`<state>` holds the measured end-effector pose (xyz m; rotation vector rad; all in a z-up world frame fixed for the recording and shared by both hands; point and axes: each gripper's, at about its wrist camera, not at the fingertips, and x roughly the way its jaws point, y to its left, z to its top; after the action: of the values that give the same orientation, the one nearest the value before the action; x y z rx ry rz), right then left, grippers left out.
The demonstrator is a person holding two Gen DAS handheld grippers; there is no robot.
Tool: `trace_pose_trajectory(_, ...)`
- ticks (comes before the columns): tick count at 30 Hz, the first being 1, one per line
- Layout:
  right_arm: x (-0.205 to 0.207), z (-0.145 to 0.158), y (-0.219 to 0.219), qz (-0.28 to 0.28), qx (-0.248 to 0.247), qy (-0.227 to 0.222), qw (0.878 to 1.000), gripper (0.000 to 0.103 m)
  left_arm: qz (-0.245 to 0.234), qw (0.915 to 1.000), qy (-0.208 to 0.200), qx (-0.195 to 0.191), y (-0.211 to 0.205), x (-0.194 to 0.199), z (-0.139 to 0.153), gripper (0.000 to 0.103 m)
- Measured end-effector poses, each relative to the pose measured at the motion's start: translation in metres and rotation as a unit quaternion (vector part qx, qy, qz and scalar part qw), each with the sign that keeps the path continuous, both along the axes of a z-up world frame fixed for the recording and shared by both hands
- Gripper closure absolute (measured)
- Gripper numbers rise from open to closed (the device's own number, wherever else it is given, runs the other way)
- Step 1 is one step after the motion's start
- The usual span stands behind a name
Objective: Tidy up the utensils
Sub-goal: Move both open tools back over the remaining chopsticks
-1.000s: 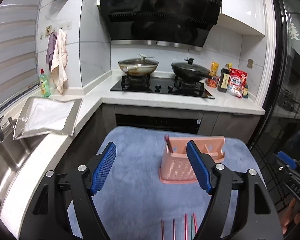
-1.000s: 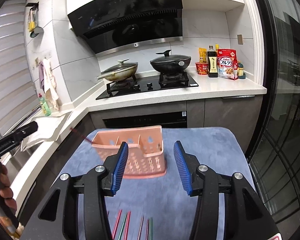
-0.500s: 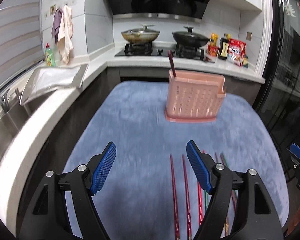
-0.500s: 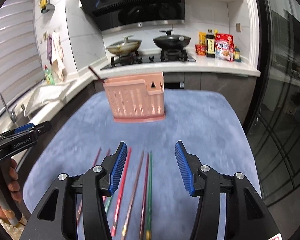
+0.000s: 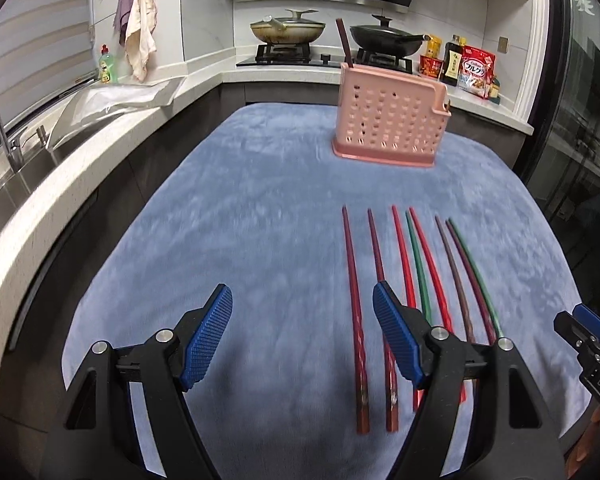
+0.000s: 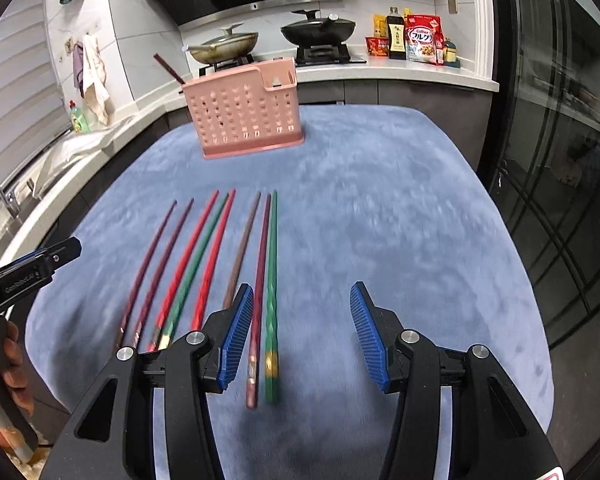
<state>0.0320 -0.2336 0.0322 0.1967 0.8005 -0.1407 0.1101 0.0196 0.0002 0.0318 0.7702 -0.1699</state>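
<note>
From the left wrist, the left gripper [image 5: 302,338] hangs low over the blue-covered desk [image 5: 228,216] with its fingers [image 5: 209,334] spread wide and nothing between them. The chopsticks [image 5: 416,272] lie in a loose row to its right, the nearest dark red one [image 5: 354,280] just inside the right finger and the rest running under or beyond it. The pink holder [image 5: 388,120] stands well apart at the far end, one dark stick [image 5: 345,42] already leaning out of its left corner. The risk here is a crowded grasp — the sticks lie close, some touching, so closing without centring on one could pinch two or nudge a neighbour out of line. From the right wrist, the right gripper [image 6: 302,336] is also wide open and empty, low over the near ends of the row; the green stick [image 6: 272,280] and the maroon one [image 6: 260,280] beside it sit just inside its left finger [image 6: 236,336]. Those two nearly touch, so a close here would likely catch both, or roll one off the soft cloth. The thin, faceted sticks lie flat on plush fabric, which leaves little to bite on — a shallow grip may slip. With both grippers over the same row, they could also bump each other. The picture is blurred by motion, so exact height above the cloth I cannot tell.
</note>
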Motion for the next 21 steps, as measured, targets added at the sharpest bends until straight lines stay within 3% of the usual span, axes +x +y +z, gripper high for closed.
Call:
trace_pose_trajectory(10,-0.014,-0.032,0.012,0.010,0.004,0.026,1.000,0.056,0.002,0.9997,0.022,0.010,-0.002,-0.022,-0.026,0.034)
trace_pose_trajectory(15,-0.015,-0.040,0.014,0.016,0.011,0.035,0.999,0.069,0.003,0.9996,0.027,0.007,-0.002,-0.027,-0.030,0.034)
trace_pose_trajectory(21,-0.013,-0.046,0.013,0.017,0.021,0.047,0.999,0.077,0.000,0.9995,0.031,0.009,-0.005,-0.032,-0.035,0.034)
